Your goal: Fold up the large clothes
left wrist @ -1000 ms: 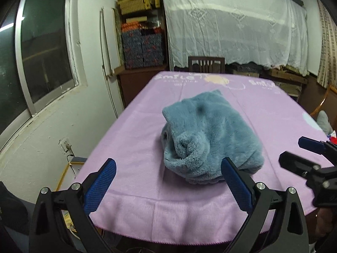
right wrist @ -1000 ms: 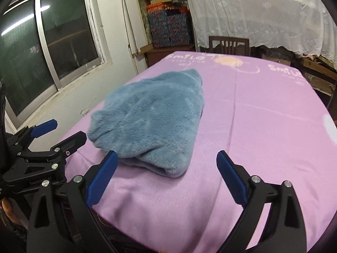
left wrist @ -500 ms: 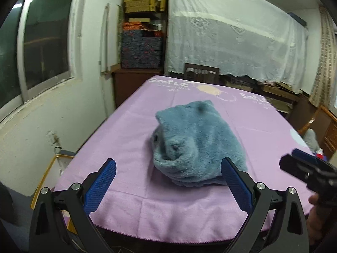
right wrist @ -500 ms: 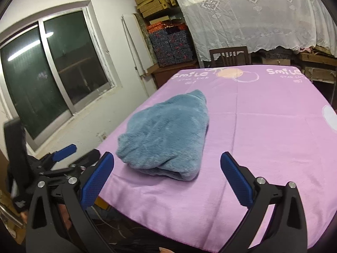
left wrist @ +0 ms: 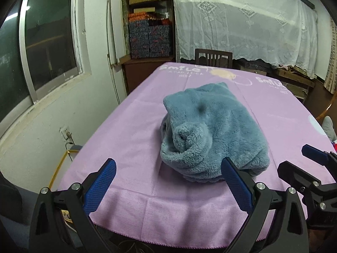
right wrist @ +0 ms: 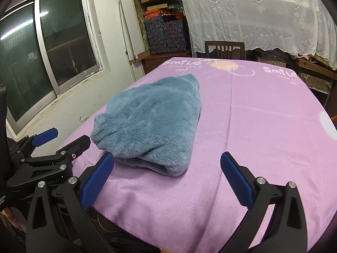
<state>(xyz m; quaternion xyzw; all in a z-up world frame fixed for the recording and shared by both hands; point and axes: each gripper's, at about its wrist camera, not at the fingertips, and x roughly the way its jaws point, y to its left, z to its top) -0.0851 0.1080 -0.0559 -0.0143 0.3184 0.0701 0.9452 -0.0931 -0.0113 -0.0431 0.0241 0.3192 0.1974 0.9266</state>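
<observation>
Blue fleece garment point(left wrist: 212, 135) lies bundled into a rough folded heap on the near left part of the table, on a pink tablecloth point(left wrist: 151, 206) printed with "Smile" text at the far end; in the right wrist view the same garment point(right wrist: 151, 126) sits left of centre, its near edge rolled under, a loose tube of fabric at the front end facing the left camera. Left gripper point(left wrist: 168, 186) is released, fingers spread wide, nothing between them, hovering at the near table edge just short of the garment; its right blue pad point(left wrist: 236, 187) overlaps the garment's near corner in view, contact cannot be told. Right gripper point(right wrist: 166, 180) also released, fingers wide apart and empty, over the near edge of the cloth, to the right of the garment's near end. Each gripper shows in the other's view: right one at the right edge point(left wrist: 309, 175), left one at the left edge point(right wrist: 48, 154), both off the garment. Behind the table: a wooden chair point(right wrist: 224, 49), a white lace curtain point(right wrist: 252, 14), stacked boxes on shelves point(left wrist: 149, 38), a window point(right wrist: 48, 48) on the left wall
</observation>
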